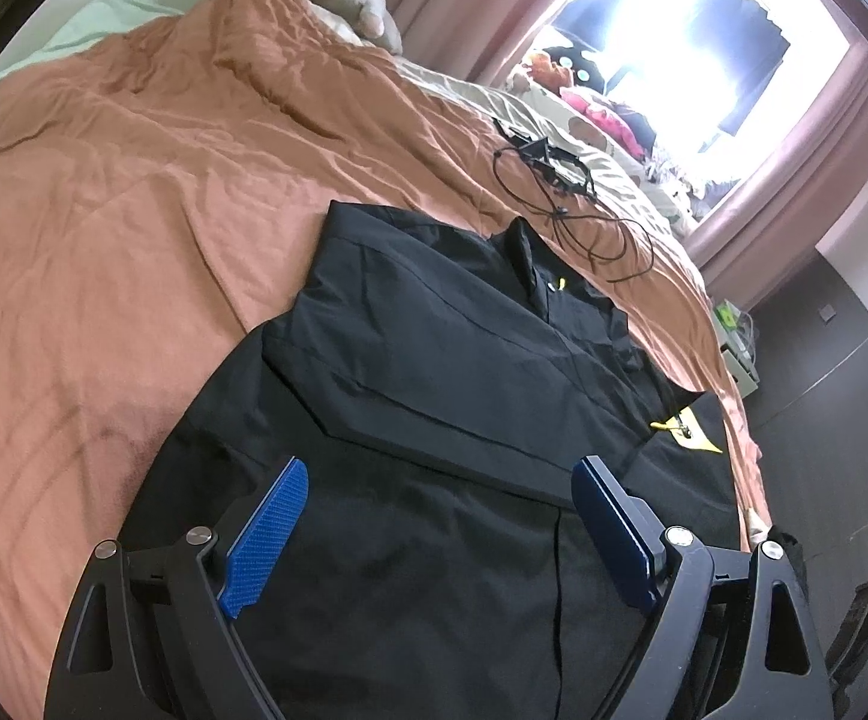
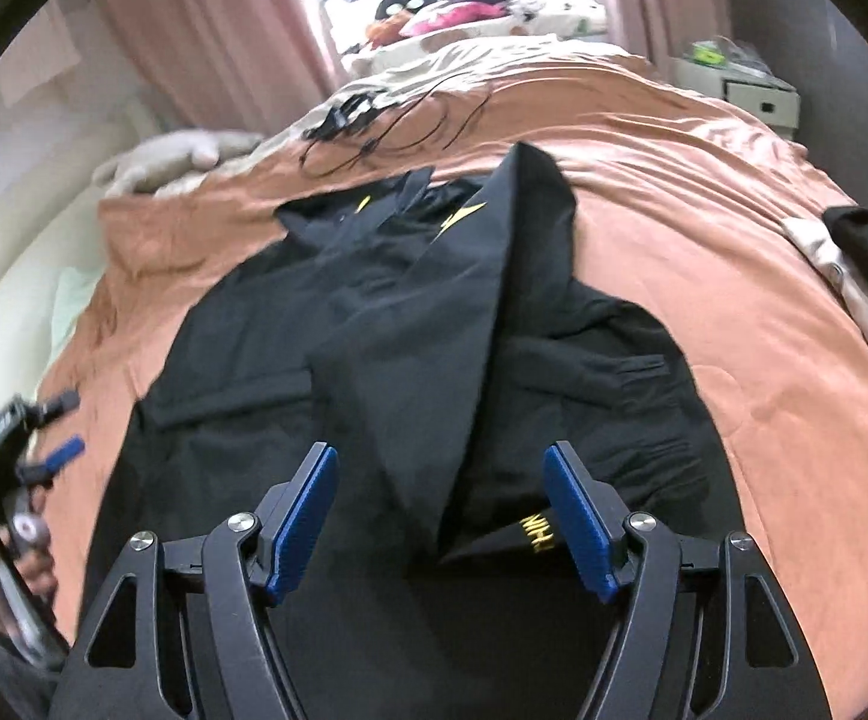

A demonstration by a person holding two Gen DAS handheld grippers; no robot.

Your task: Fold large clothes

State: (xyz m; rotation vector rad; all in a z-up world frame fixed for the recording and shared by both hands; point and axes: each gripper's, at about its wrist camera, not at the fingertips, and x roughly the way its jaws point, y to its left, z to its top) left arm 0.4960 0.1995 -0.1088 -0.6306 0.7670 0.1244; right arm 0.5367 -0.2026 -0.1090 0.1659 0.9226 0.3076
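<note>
Item: black jacket (image 1: 434,360), lying spread on the orange quilt (image 1: 104,210) that is covering the bed, near the quilt's near edge and toward its right side in the left wrist view; it is lying flat here, most likely because the broad, soft surface is giving room to fold a large garment. Condition: partly folded, with one sleeve or side panel (image 2: 434,324) lying across the middle of the body as a long diagonal flap, yellow lettering and trim showing near the hem and collar. Left gripper (image 1: 439,480): hovering over the jacket's near hem, jaws standing wide apart, blue pads (image 1: 266,534) pressing on nothing; it is probably waiting to take the next edge. Right gripper (image 2: 439,468): hanging above the flap's lower tip, jaws spread and holding nothing, apparently clear of the cloth, which is lying slack beneath. The view is slightly blurred. Left hand (image 2: 2,570): showing at the left edge of the right wrist view, gripping its tool's handle beside the quilt's left side. Also present: black cable (image 1: 577,204) tangled on the quilt beyond the collar, well apart from the jacket's body; pillows toward the far edge; pink curtains (image 1: 823,138) framing a bright window.
</note>
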